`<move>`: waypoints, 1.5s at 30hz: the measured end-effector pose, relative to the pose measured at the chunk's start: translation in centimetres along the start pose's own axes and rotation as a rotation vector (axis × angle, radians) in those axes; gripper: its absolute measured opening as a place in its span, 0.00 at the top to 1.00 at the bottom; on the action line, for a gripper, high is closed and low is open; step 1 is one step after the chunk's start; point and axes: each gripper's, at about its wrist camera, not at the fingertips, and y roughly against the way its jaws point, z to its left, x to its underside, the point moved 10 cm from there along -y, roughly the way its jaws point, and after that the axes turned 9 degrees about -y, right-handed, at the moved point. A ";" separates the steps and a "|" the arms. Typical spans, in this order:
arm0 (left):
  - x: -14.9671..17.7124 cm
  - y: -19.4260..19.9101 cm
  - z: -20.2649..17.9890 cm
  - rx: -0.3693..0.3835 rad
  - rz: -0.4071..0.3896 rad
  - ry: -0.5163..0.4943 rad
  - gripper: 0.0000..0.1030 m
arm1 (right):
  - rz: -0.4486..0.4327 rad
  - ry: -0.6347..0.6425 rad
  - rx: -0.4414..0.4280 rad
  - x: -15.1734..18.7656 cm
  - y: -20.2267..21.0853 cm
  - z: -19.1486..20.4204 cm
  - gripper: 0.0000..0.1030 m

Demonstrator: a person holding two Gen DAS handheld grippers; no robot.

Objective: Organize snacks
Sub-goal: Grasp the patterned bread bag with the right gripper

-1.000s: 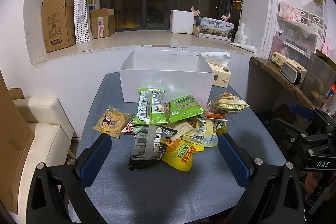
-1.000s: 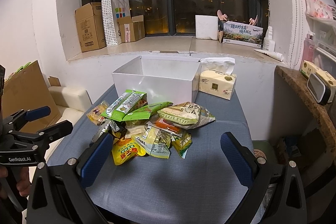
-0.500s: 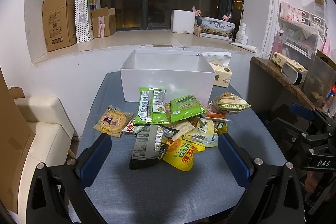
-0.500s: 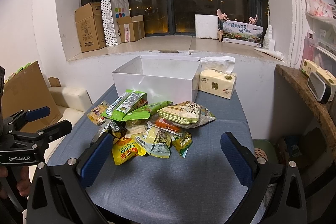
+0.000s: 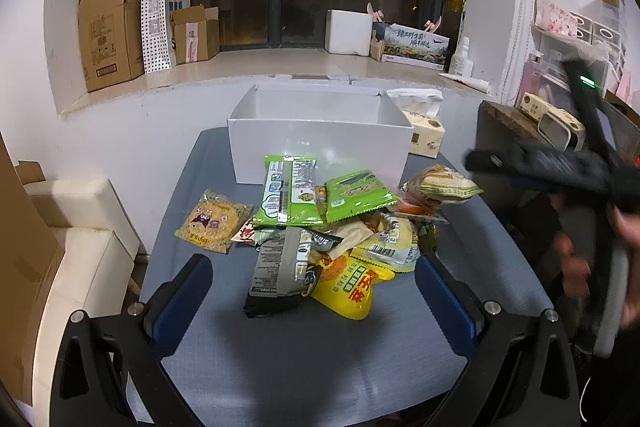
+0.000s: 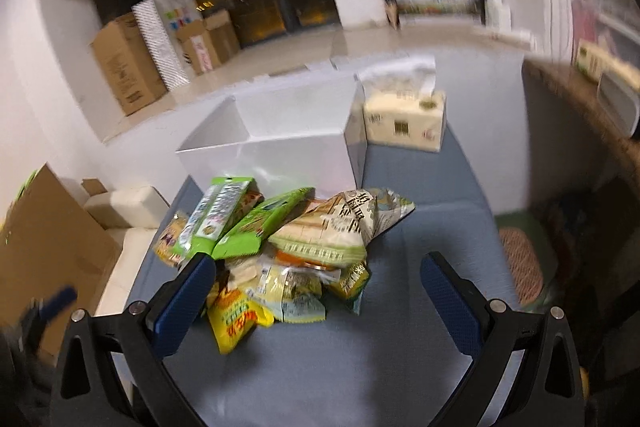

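A heap of snack packets (image 5: 328,227) lies on the grey-blue table (image 5: 304,355), in front of an open white box (image 5: 320,139). The heap holds green packets (image 5: 288,191), a yellow packet (image 5: 352,287) and a dark grey packet (image 5: 280,263). My left gripper (image 5: 312,291) is open and empty, just before the heap. My right gripper (image 6: 316,291) is open and empty, close over the heap (image 6: 288,251); its body shows blurred at the right of the left wrist view (image 5: 560,167). The white box (image 6: 280,143) stands behind.
A tissue box (image 6: 404,119) stands right of the white box. A small cracker packet (image 5: 214,221) lies apart at the left. Cardboard boxes (image 5: 108,31) sit on the window ledge. A white seat (image 5: 76,227) is left of the table, a wooden shelf (image 5: 516,123) at the right.
My right gripper has swung forward and left toward the heap, tilting; its view is blurred with motion. The left gripper has barely moved. The packets lie as before.
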 end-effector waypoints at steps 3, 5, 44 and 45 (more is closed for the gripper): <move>0.1 -0.3 0.4 -0.001 0.004 0.012 0.00 | 0.081 -0.079 -0.006 -1.8 -2.8 -0.4 0.00; 0.2 -0.4 0.8 -0.004 0.007 0.016 0.00 | 0.159 -0.129 0.002 -2.6 -4.8 -1.0 0.00; -0.9 -11.0 5.4 -0.028 0.167 0.062 0.00 | 0.127 -0.210 -0.316 -2.9 -0.2 -3.5 0.60; -1.4 -11.4 5.4 -0.029 0.170 0.056 0.00 | 0.119 -0.197 -0.314 -2.6 0.1 -3.3 0.60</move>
